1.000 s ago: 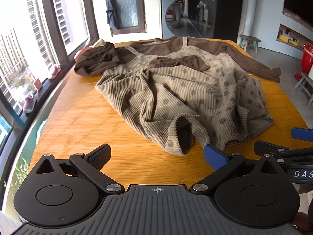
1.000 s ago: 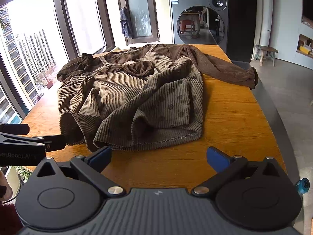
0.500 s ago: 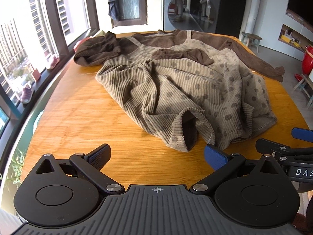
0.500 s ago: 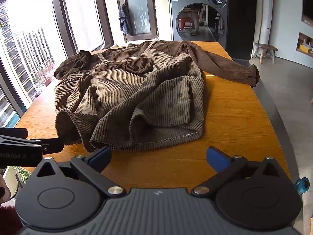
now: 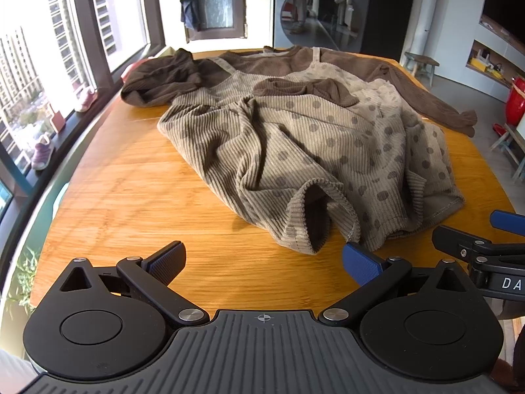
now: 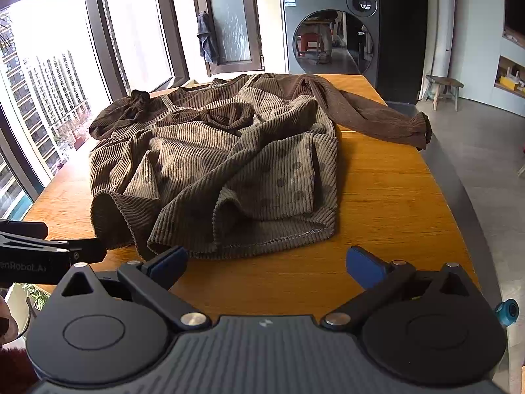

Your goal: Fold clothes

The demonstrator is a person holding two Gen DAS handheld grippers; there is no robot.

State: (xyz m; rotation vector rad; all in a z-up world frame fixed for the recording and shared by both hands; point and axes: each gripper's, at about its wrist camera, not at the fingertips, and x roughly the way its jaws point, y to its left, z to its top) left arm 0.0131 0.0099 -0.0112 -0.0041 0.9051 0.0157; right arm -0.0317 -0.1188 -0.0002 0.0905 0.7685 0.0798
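A crumpled ribbed garment [image 5: 295, 138], beige with brown dots and dark brown sleeves, lies spread on the wooden table [image 5: 137, 203]. It also shows in the right wrist view [image 6: 229, 164]. One brown sleeve [image 6: 370, 115] stretches to the right table edge. My left gripper [image 5: 264, 259] is open and empty, just short of the near hem. My right gripper [image 6: 267, 261] is open and empty at the hem's near edge; its left pad [image 6: 170, 259] is close to the cloth. Each gripper shows at the edge of the other's view.
Large windows with a sill holding small shoes [image 5: 42, 151] run along the left. A washing machine [image 6: 331, 32] stands behind the table. A small wooden stool [image 6: 443, 88] stands on the floor at the right. The table's right edge [image 6: 459, 197] drops to the floor.
Both grippers have moved forward toward the garment's near hem, which now looks larger and closer. Both stay open.
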